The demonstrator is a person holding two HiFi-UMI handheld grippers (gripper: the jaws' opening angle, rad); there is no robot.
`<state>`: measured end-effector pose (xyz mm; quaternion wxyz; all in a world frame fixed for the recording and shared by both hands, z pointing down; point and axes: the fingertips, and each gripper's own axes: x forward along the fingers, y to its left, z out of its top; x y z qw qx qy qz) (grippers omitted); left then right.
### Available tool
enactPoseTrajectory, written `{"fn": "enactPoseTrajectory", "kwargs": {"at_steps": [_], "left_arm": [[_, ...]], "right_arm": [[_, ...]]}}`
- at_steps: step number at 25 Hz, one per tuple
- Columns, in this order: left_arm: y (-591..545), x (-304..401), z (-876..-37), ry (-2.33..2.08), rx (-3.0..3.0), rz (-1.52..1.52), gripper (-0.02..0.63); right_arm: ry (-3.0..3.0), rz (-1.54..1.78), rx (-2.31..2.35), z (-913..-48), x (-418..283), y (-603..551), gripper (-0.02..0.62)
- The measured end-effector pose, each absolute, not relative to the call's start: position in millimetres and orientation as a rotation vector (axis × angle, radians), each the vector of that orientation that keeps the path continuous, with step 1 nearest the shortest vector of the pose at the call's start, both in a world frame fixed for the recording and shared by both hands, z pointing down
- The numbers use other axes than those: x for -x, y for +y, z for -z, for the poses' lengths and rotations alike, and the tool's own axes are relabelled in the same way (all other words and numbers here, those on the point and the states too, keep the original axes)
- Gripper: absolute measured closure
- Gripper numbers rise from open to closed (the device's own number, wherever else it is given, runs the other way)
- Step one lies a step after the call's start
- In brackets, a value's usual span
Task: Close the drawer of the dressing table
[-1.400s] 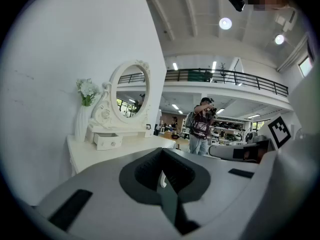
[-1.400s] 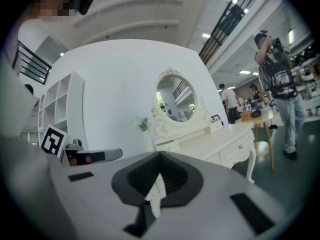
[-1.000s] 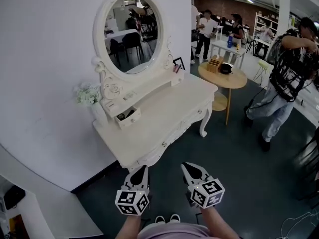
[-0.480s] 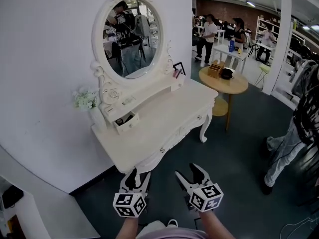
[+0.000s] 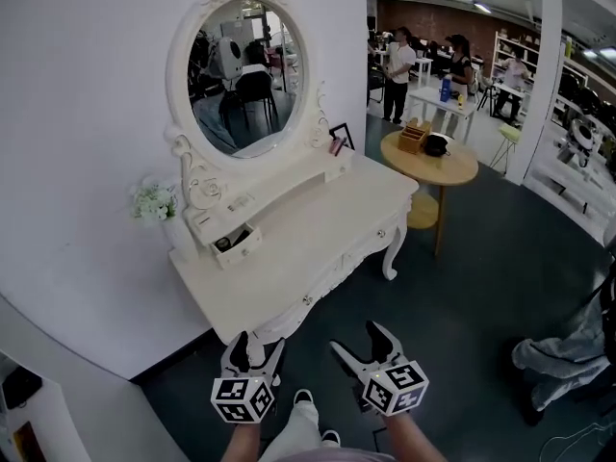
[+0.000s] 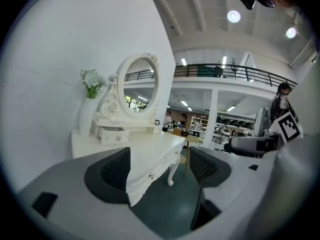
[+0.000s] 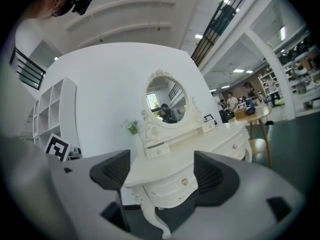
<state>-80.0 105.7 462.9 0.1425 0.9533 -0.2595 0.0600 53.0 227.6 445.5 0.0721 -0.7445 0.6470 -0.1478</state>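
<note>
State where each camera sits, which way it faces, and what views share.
Head view: on the person's head, facing steeply down at the dressing table; forearms, left gripper, right gripper show.
Left gripper view: on the left gripper, facing the table's corner between its fingers; right gripper's cube at right.
Right gripper view: on the right gripper, facing the table's end between its fingers; left gripper's cube at left.
Shared: oval mirror and small open drawer in all. Both grippers' fingers have just been opening, empty.
</note>
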Motion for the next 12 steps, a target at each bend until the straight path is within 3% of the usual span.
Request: {"fn": "enactPoseTrajectory", "kwargs": {"at_steps": [12], "left_arm": [[26.6, 42.5, -475.2, -0.796, -2.712, -0.164, 0.244]], "right_arm": [[1.968, 0.455, 2.235, -451.7, -95.9, 155.4, 0.210]]}}
